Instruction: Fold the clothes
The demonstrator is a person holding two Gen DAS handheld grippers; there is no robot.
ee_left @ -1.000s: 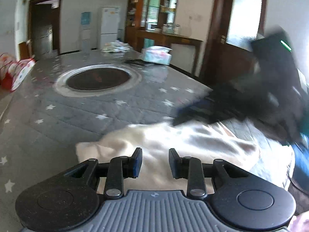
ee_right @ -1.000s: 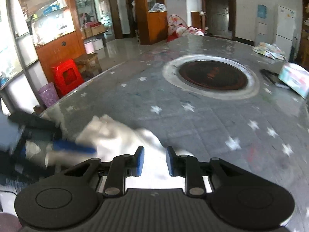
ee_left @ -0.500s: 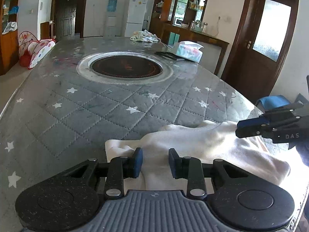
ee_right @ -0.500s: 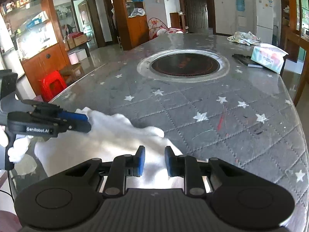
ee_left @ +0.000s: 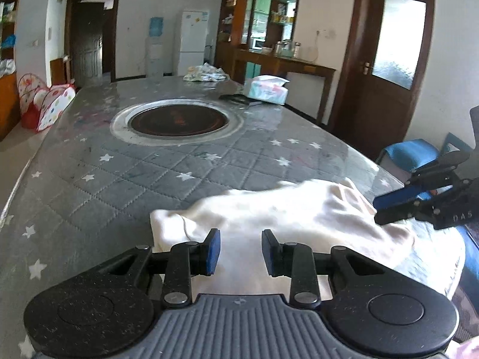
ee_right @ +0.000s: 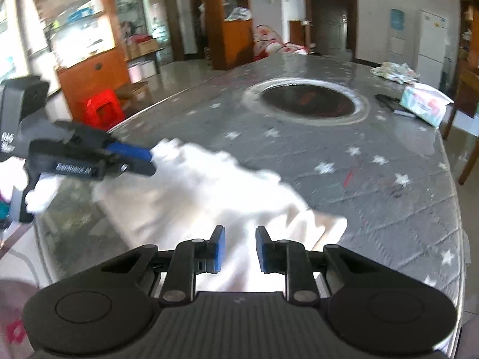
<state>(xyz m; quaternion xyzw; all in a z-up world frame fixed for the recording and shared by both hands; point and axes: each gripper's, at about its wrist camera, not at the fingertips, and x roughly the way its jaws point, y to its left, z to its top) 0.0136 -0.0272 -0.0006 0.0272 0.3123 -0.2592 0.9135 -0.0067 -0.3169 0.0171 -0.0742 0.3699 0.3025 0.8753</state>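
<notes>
A white garment (ee_left: 287, 218) lies crumpled on the near end of a grey star-patterned table; it also shows in the right wrist view (ee_right: 203, 197). My left gripper (ee_left: 241, 251) is open just above the garment's near edge, nothing between its blue pads. My right gripper (ee_right: 238, 249) is open over the garment's opposite near edge, also empty. Each gripper shows in the other's view: the right one (ee_left: 386, 209) at the garment's right end, the left one (ee_right: 143, 161) at its left end.
A round dark hotplate (ee_left: 176, 118) is set in the table's middle. A tissue box (ee_left: 265, 89), a dark flat object (ee_left: 235, 98) and a bundle of cloth (ee_left: 205, 73) sit at the far end. A blue chair (ee_left: 407, 155) stands right, a red stool (ee_right: 103, 110) left.
Both grippers have swung and settled at opposite ends of the garment. The garment has spread out somewhat wider on the table. Both stay open.
</notes>
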